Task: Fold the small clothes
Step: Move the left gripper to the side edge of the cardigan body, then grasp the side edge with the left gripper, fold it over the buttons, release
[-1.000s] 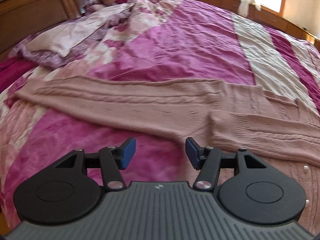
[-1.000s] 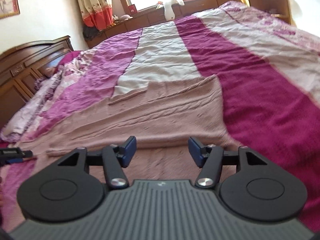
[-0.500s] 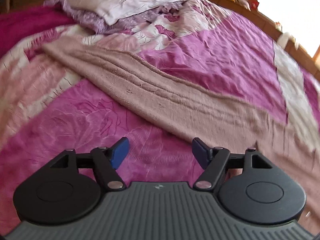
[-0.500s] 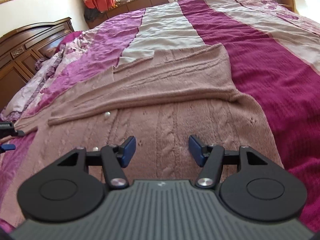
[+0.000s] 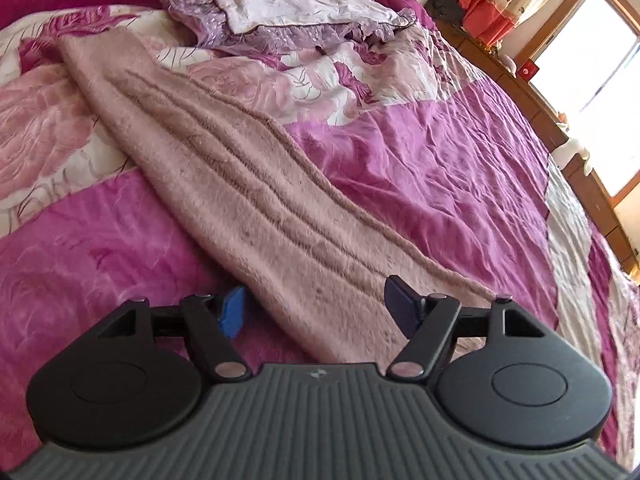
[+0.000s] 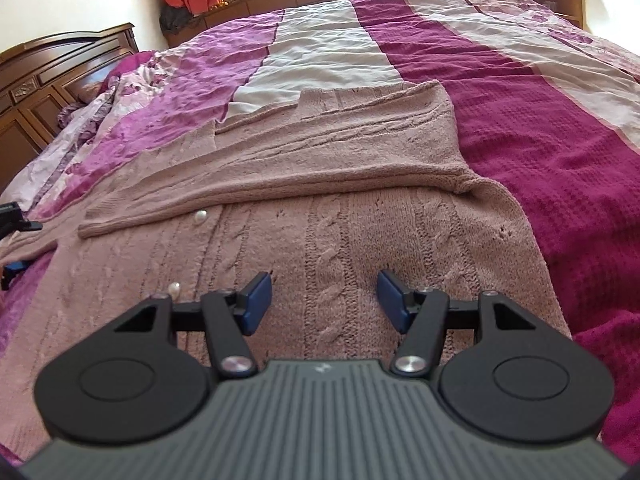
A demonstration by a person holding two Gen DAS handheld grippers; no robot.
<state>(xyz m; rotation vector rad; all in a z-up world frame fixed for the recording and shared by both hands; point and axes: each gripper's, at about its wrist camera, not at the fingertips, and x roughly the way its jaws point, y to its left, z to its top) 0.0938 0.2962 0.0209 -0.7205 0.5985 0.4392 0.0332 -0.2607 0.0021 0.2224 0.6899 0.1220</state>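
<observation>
Both tongs gape wide, holding nothing: left tongs (image 5: 314,306) over the cardigan's sleeve (image 5: 224,168), right tongs (image 6: 325,302) over the pink cardigan (image 6: 360,216).

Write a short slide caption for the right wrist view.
Open right gripper above a dusty-pink cable-knit cardigan lying on a magenta striped bedspread.

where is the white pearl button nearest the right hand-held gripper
In the right wrist view the pearl button sits on the pink cardigan, just left of the right hand-held gripper.
</observation>
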